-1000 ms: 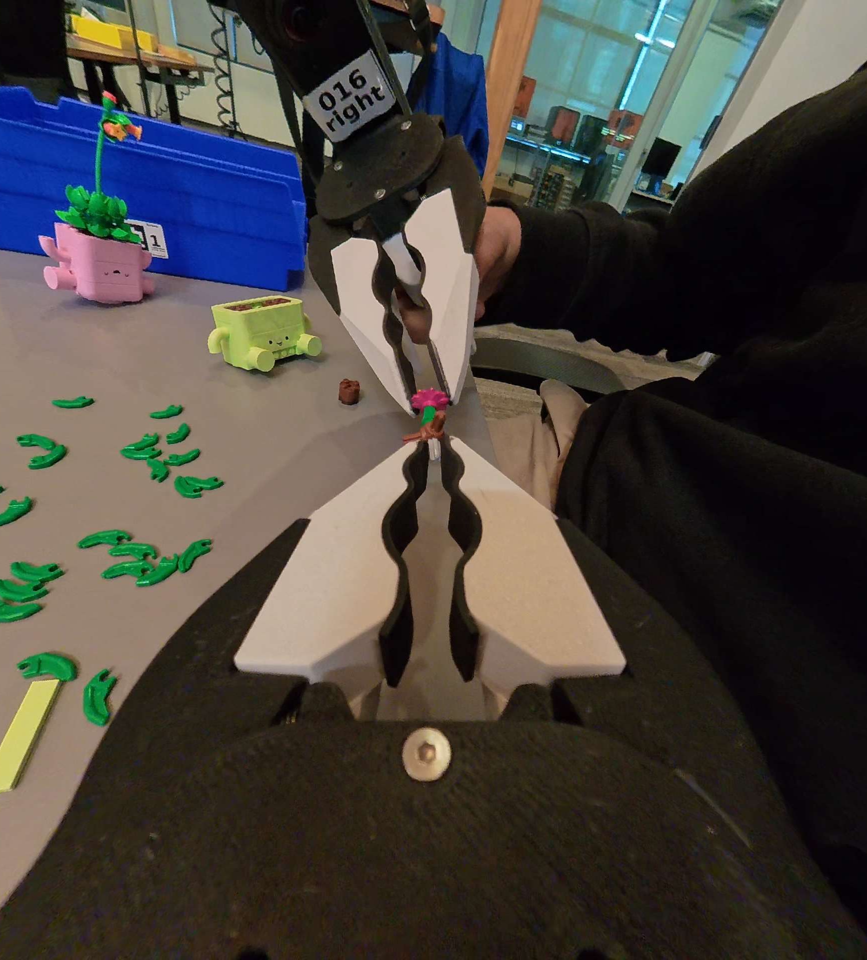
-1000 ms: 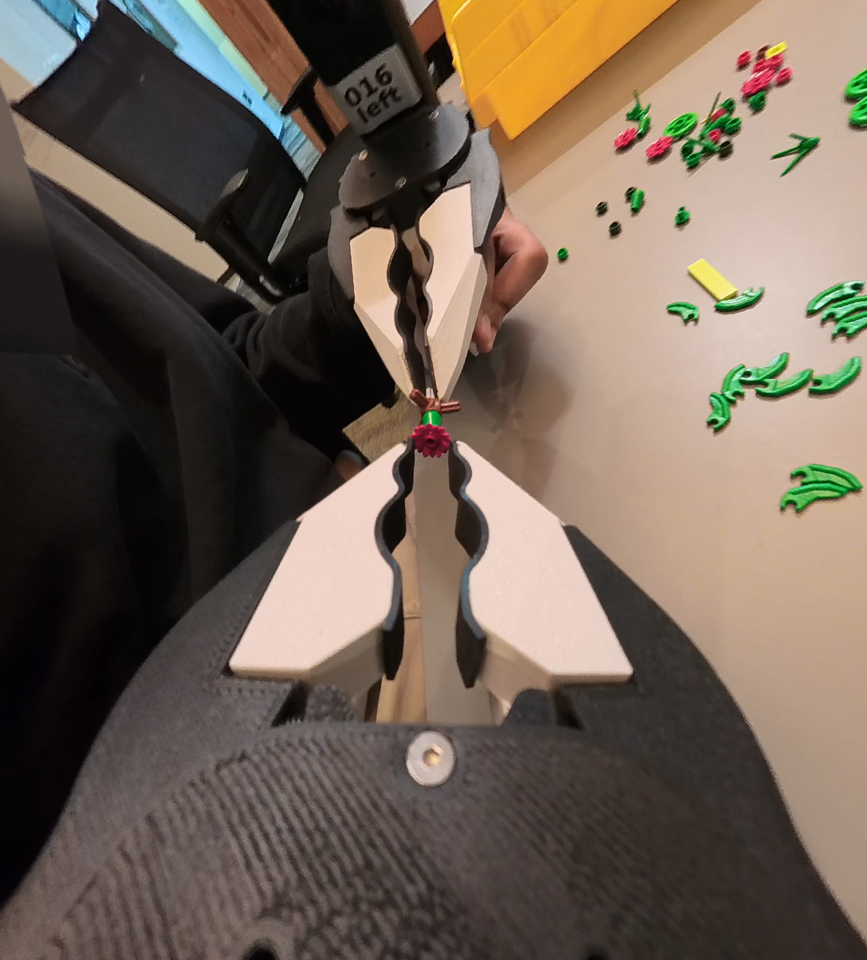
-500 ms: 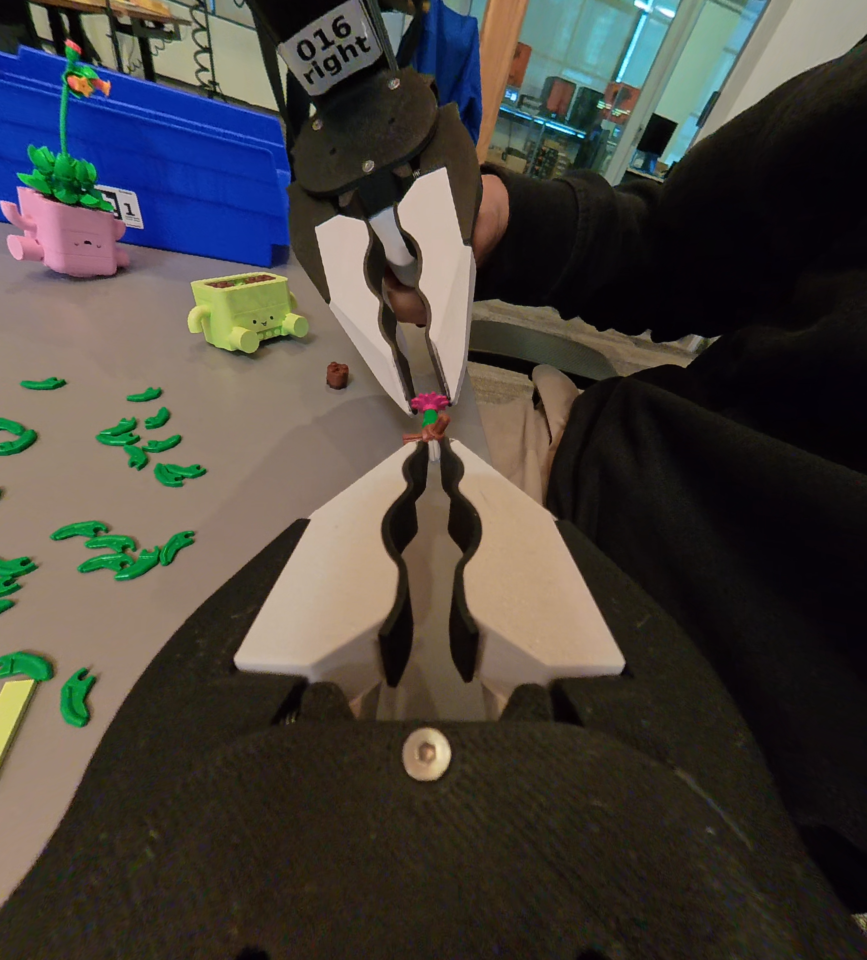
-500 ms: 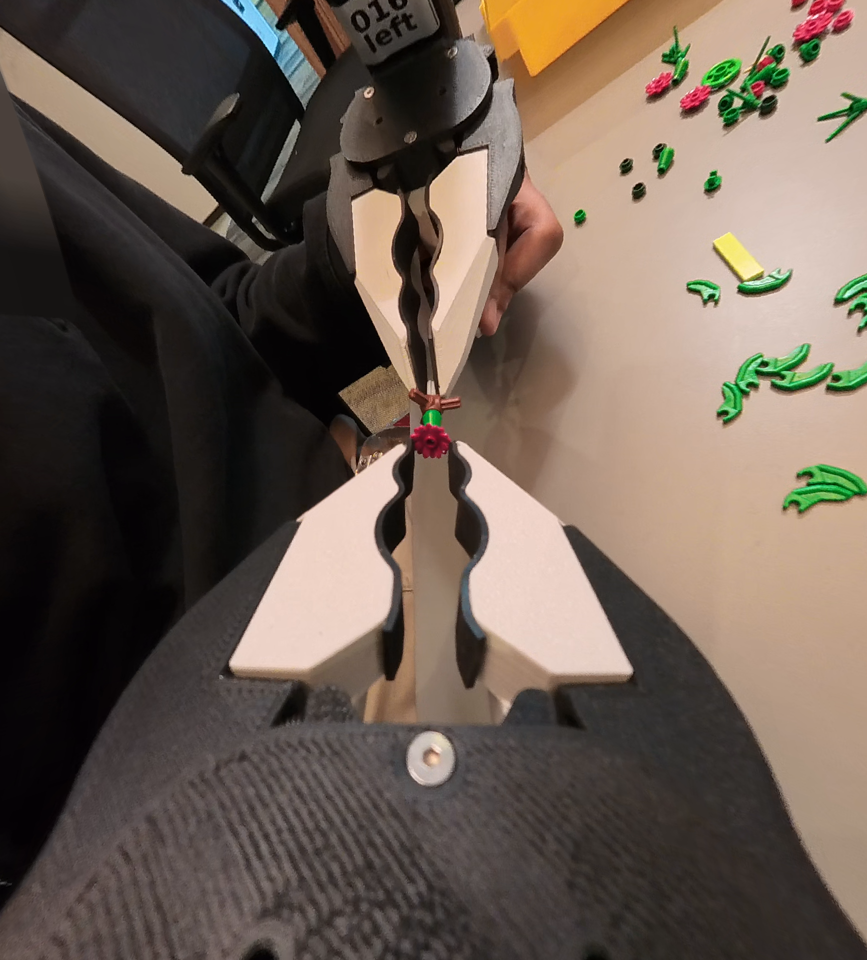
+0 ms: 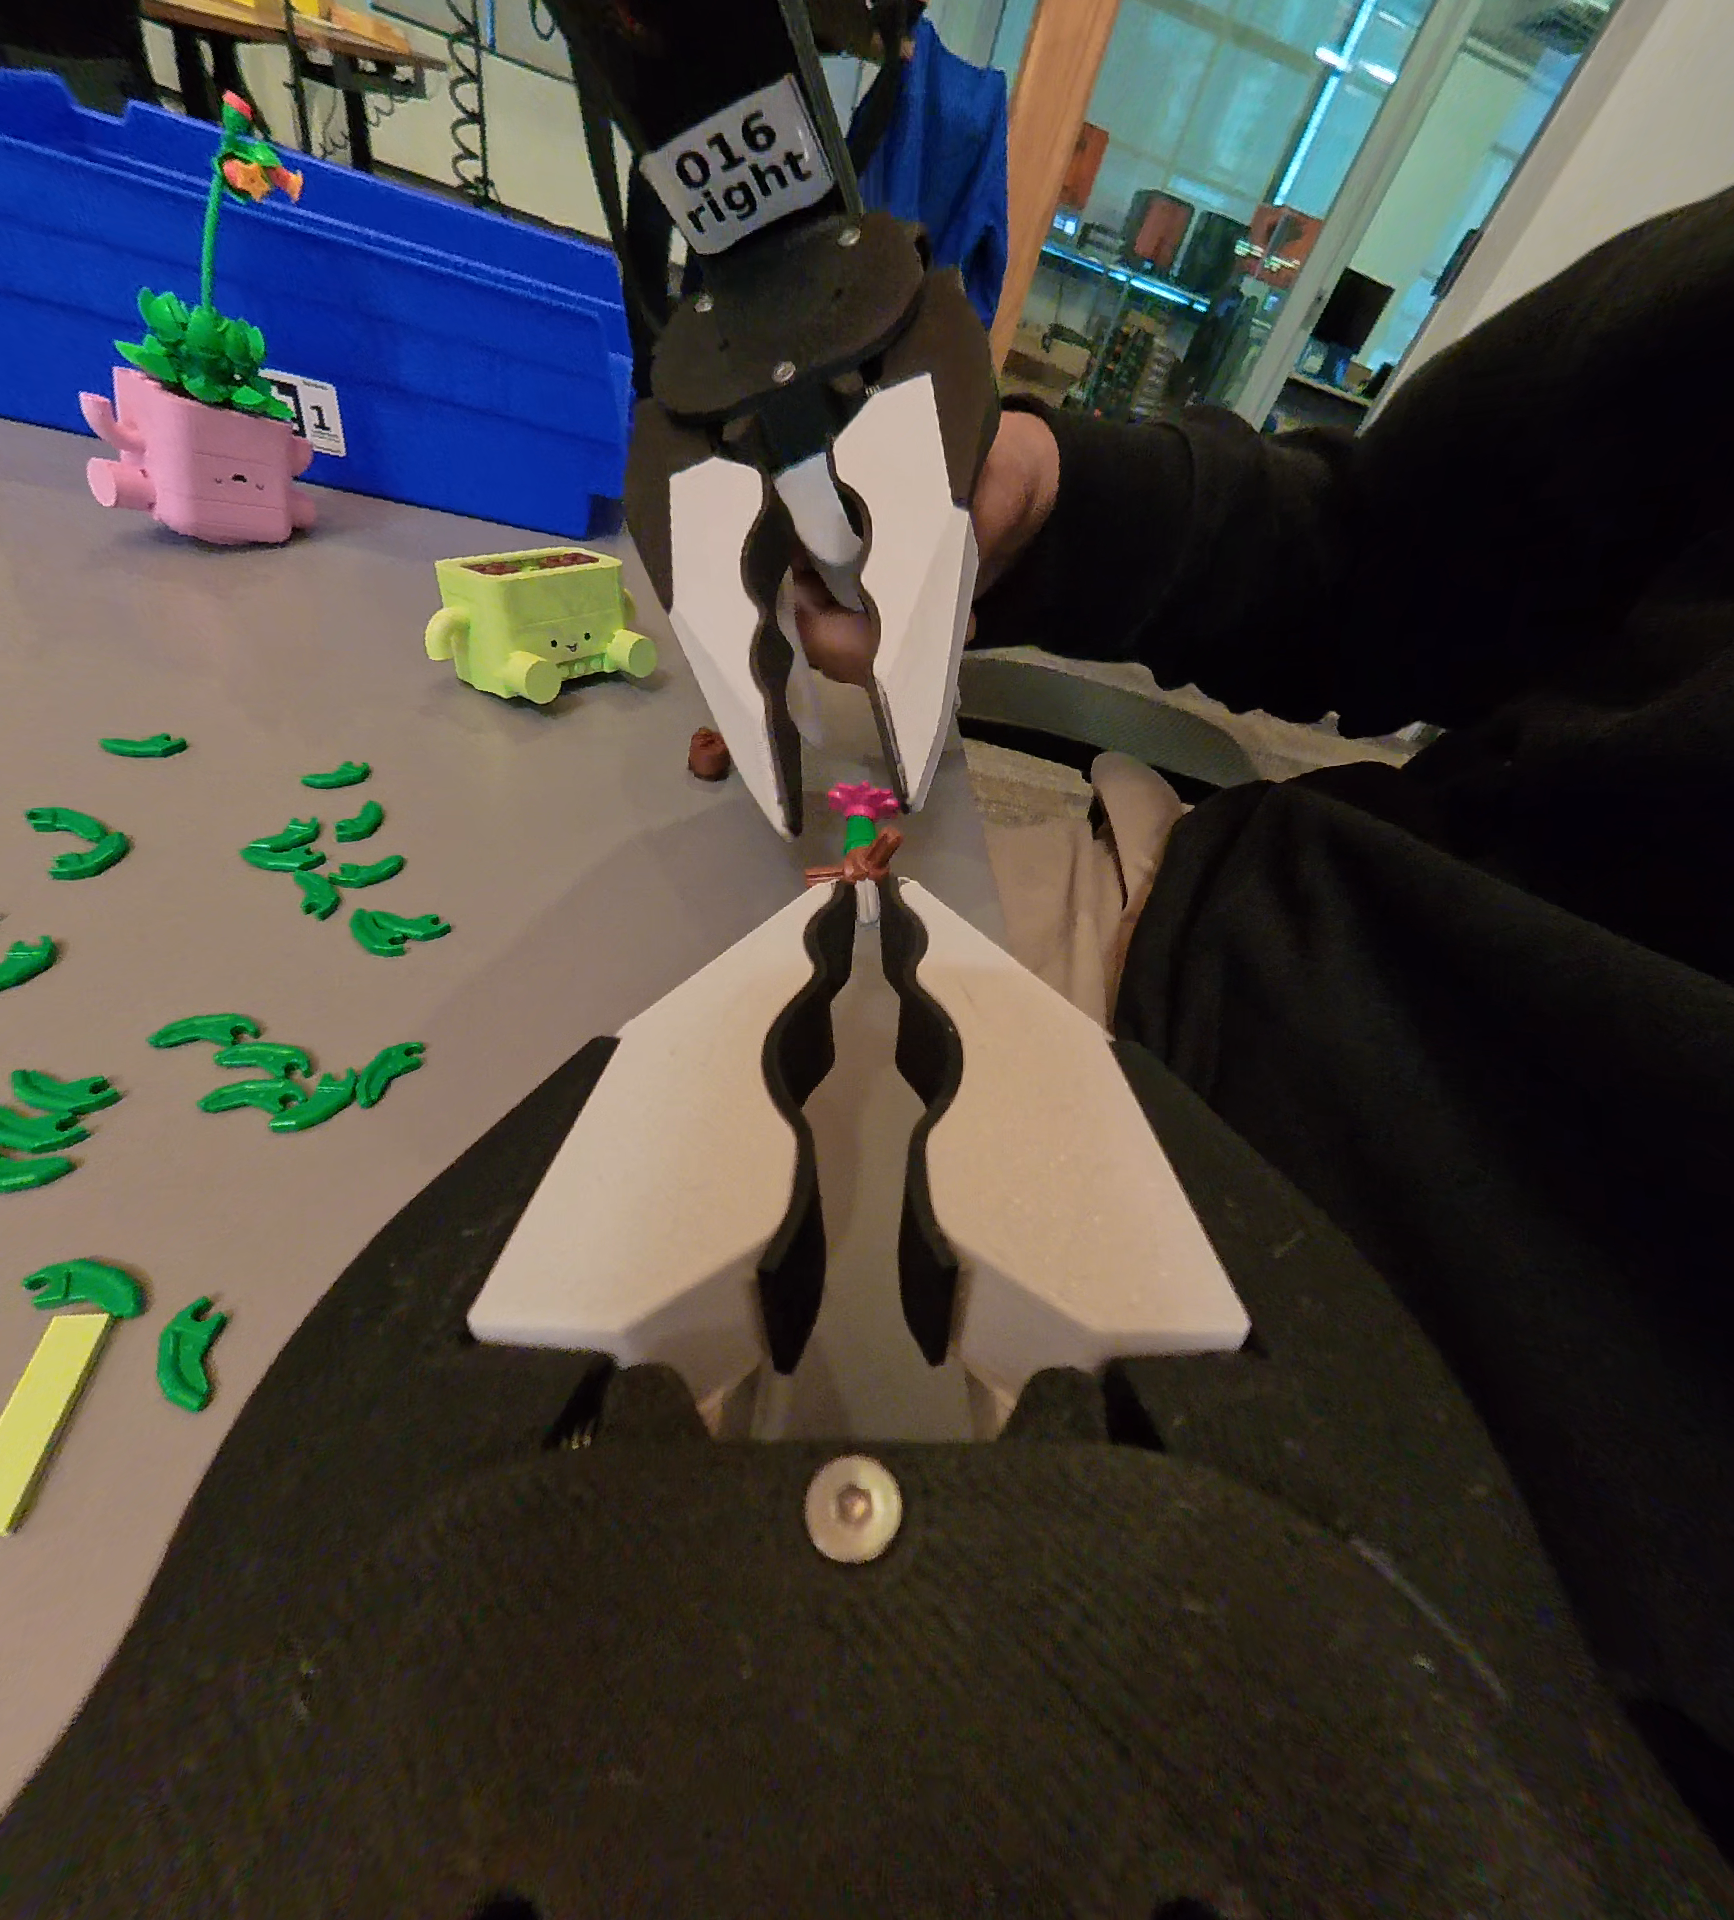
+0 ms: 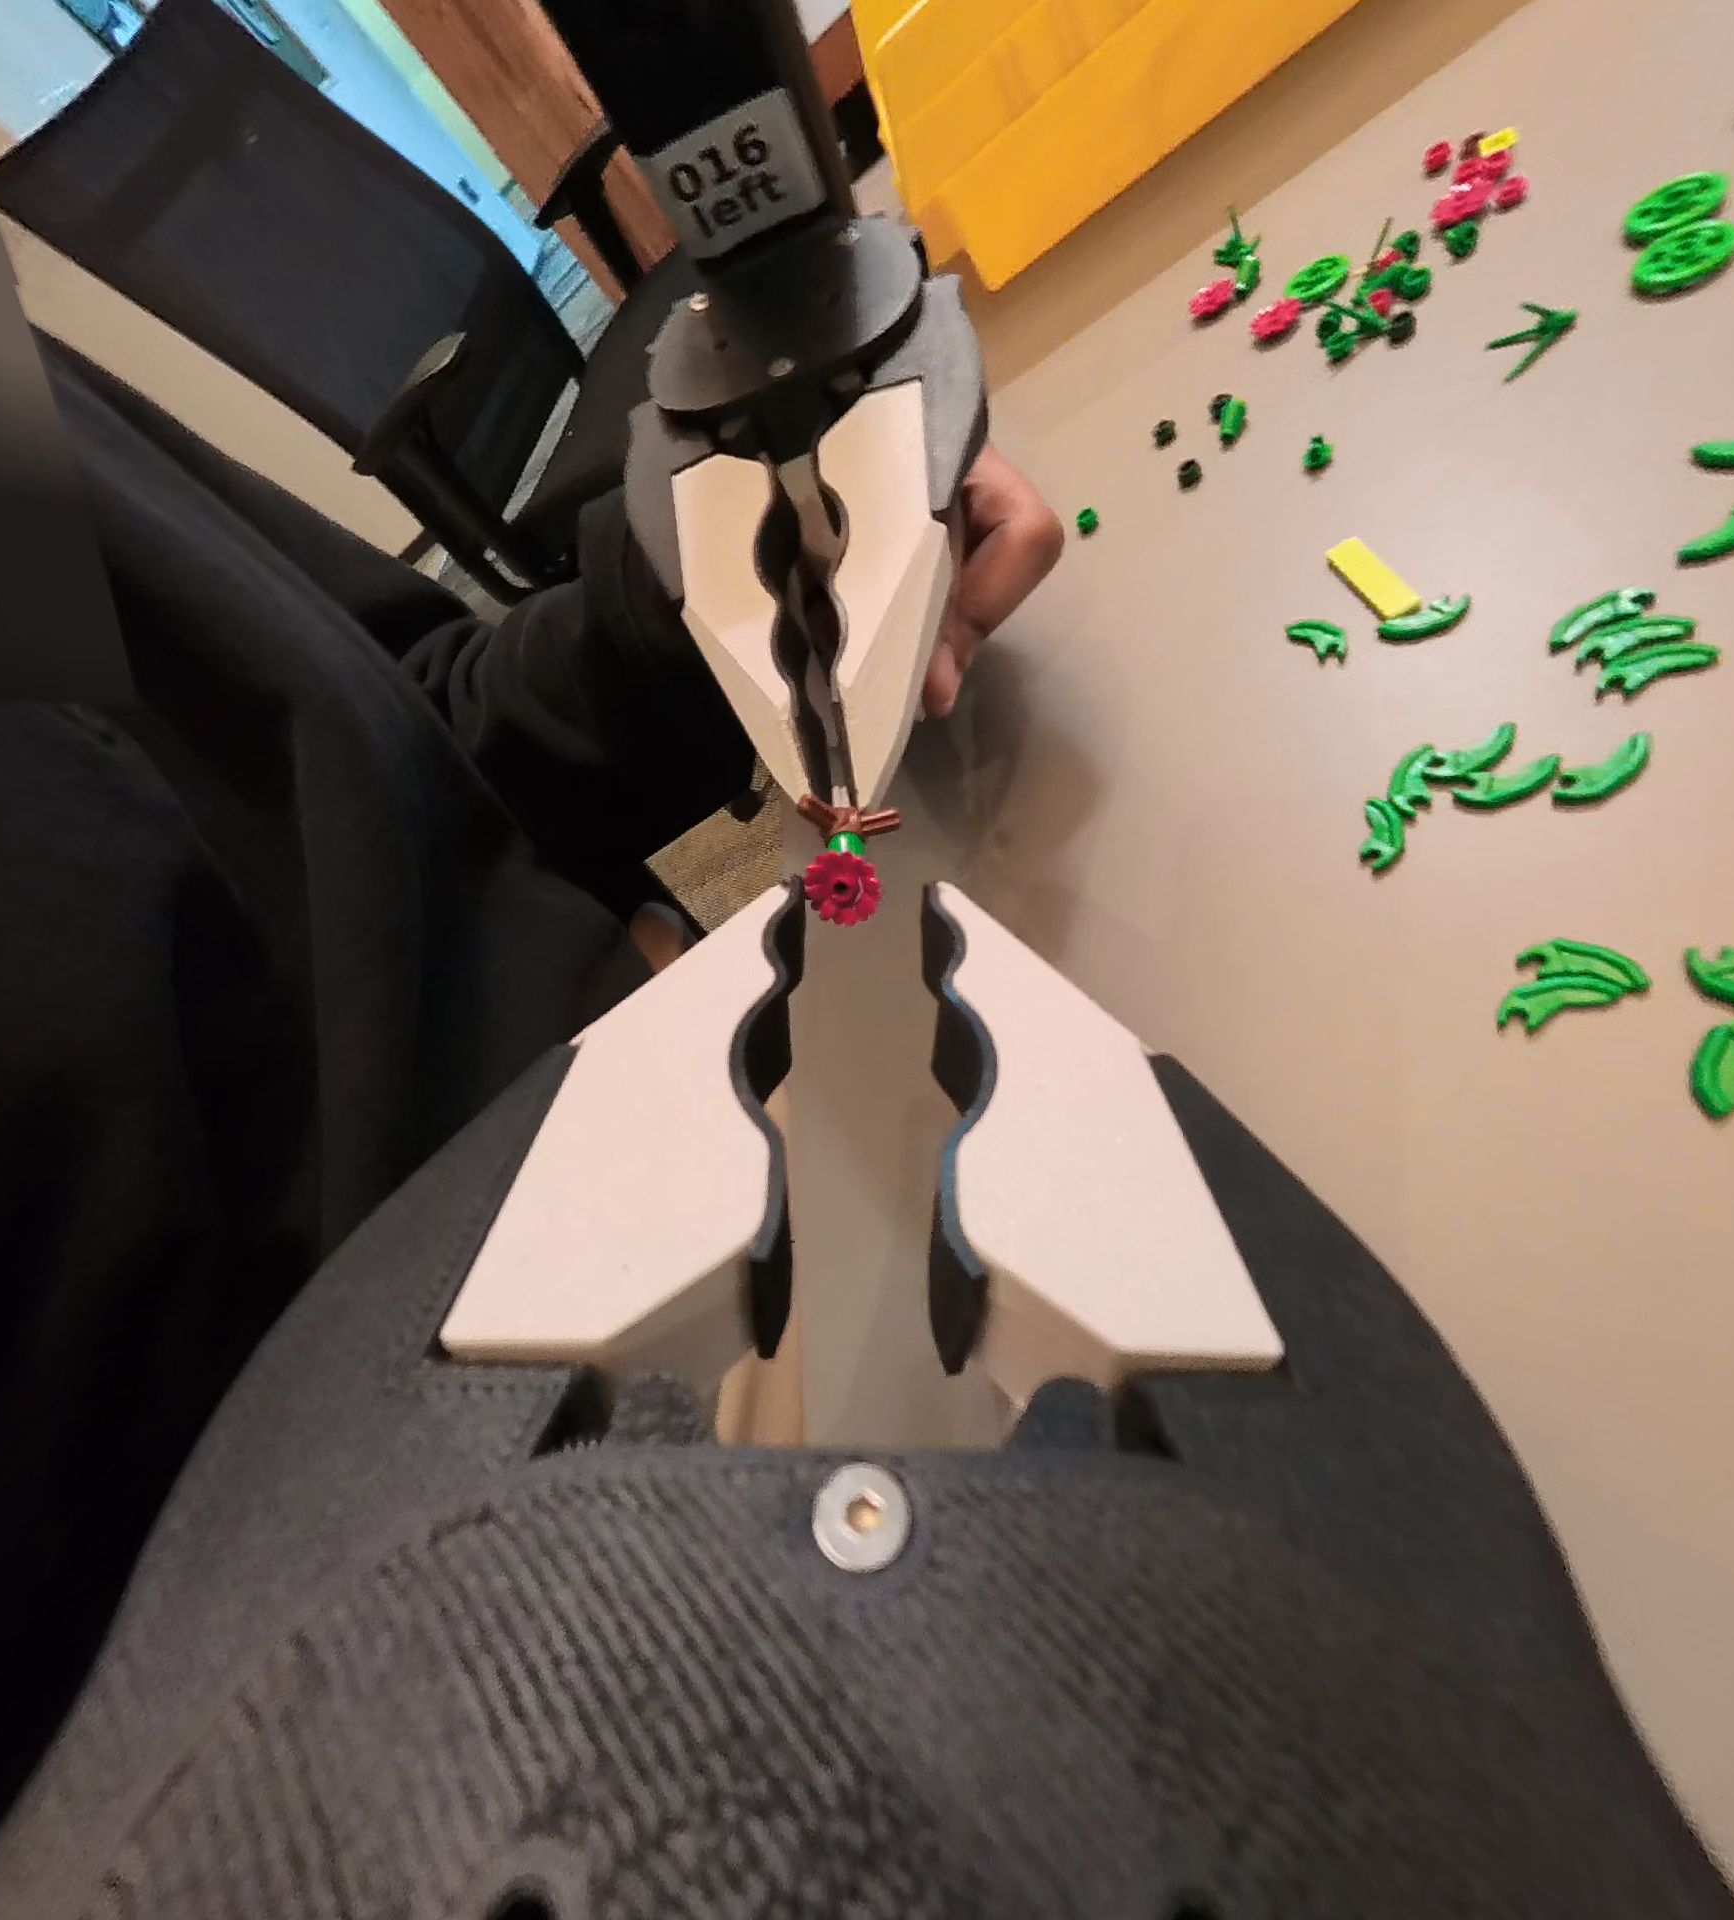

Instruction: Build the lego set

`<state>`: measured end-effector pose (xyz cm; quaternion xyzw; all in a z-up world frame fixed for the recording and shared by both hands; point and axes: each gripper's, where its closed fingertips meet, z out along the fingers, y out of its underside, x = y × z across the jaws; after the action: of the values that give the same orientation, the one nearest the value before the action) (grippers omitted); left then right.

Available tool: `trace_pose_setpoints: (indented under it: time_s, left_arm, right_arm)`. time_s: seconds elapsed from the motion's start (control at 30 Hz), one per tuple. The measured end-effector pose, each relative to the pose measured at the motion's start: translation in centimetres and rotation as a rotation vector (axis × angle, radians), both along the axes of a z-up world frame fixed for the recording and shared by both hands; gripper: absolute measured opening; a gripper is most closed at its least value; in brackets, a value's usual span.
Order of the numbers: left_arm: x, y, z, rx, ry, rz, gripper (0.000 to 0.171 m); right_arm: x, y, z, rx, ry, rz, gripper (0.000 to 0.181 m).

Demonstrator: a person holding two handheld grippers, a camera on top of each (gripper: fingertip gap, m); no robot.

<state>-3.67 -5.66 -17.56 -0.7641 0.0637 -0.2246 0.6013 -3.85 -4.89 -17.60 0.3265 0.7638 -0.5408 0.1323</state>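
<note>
Left gripper (image 5: 868, 902) pinched narrow on a thin pale stem (image 6: 842, 795), brown branch piece (image 5: 858, 862) and green sleeve (image 6: 845, 842) riding just past the tips. Flower assembly held in the air off the near edge of the bench (image 5: 219, 644), over the person's lap. Right gripper (image 6: 858, 894) parted now — tips either side of the magenta flower (image 6: 842, 886), one pad close beside a petal, no visible clamp. Looks like the flower sits seated on the stem end, so the step in hand reads as letting go cleanly.

Best done by backing straight out along the stem line, no twist, no sideways drag on the petals. Left grip best kept firm and steady — any wobble could pop the little bloom loose.

Loose green leaf pieces (image 5: 291, 1091) scattered toward the left side of the bench, lime pot (image 5: 530, 623) and pink pot (image 5: 198, 457) farther back by the blue bin (image 5: 427, 312), yellow bin (image 6: 1102, 104) at the far edge.
</note>
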Motion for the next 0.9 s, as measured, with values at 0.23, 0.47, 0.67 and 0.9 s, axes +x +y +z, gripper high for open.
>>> trace_pose_setpoints:
  time_s: [0.23,0.47,0.67,0.9]
  left_arm:
    - [-0.7,0.2,-0.6,-0.041,0.013,0.043,0.001]
    - [-3.0,0.4,-1.2,-0.078,0.05,0.171,0.001]
    - [-3.9,0.2,-0.7,-0.051,0.03,0.212,0.001]
    - [-4.2,0.3,-0.7,-0.05,0.028,0.227,0.001]
  right_arm:
    - [-0.6,1.1,-1.3,0.067,0.039,-0.116,0.022]
    - [-0.9,3.0,-2.3,0.167,0.081,-0.25,0.017]
    - [0.2,3.5,-2.6,0.302,0.155,-0.291,0.016]
    - [2.5,-0.5,-5.3,0.443,0.216,-0.15,0.018]
